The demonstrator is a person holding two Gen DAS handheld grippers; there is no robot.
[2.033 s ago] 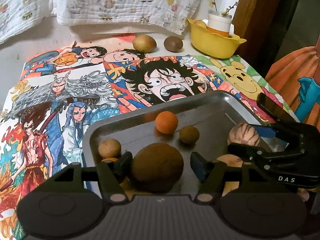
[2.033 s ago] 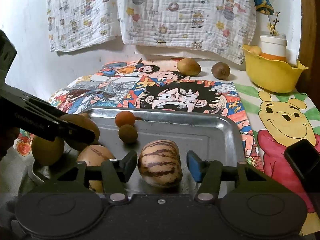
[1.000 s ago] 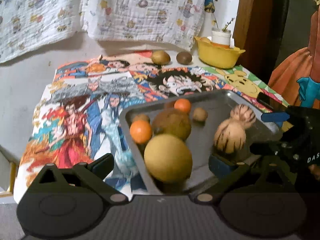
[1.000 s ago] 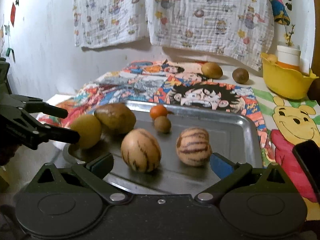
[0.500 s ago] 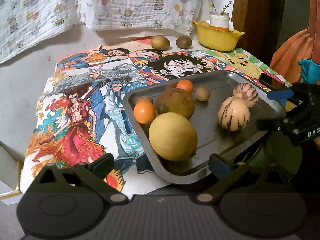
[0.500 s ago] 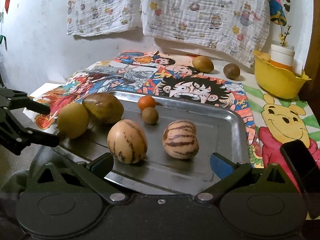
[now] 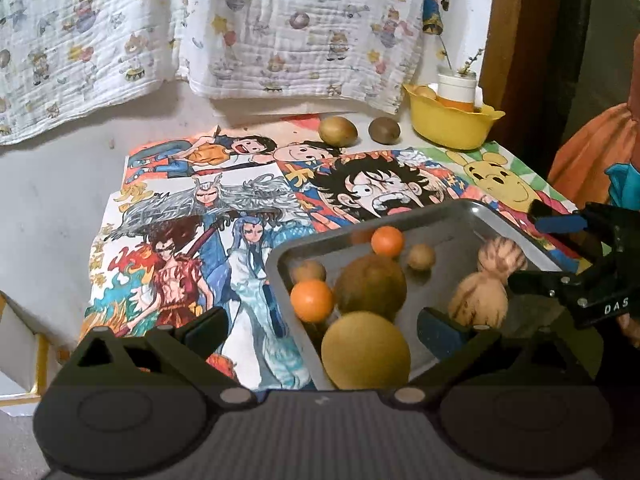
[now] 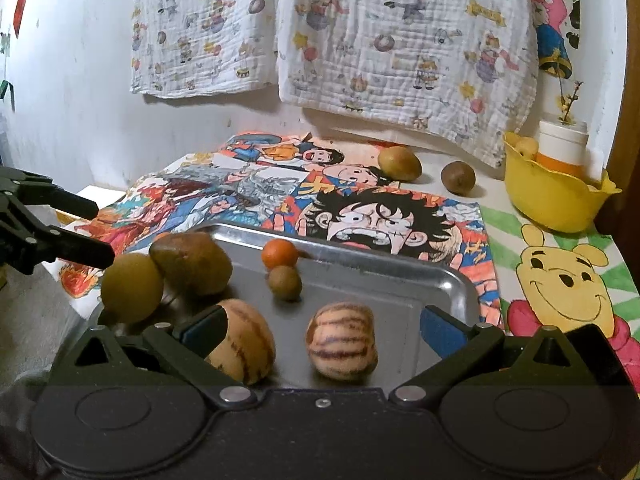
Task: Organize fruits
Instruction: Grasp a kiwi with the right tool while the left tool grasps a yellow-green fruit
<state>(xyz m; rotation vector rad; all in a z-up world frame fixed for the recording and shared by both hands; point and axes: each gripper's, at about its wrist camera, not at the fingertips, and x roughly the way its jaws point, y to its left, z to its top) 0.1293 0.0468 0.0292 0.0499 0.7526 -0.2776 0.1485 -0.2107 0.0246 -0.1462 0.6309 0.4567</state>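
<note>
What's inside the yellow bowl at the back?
In the yellow bowl stands a white jar with an orange band, a small yellowish fruit beside it. The bowl's wall hides anything lower down.

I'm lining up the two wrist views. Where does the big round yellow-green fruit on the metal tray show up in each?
Left wrist: the big round yellow-green fruit sits low in the centre, at the metal tray's near edge between the open fingers.
Right wrist: it lies left of centre, at the tray's left end.
Shared landmark: the yellow plastic bowl at the table's far right.
</note>
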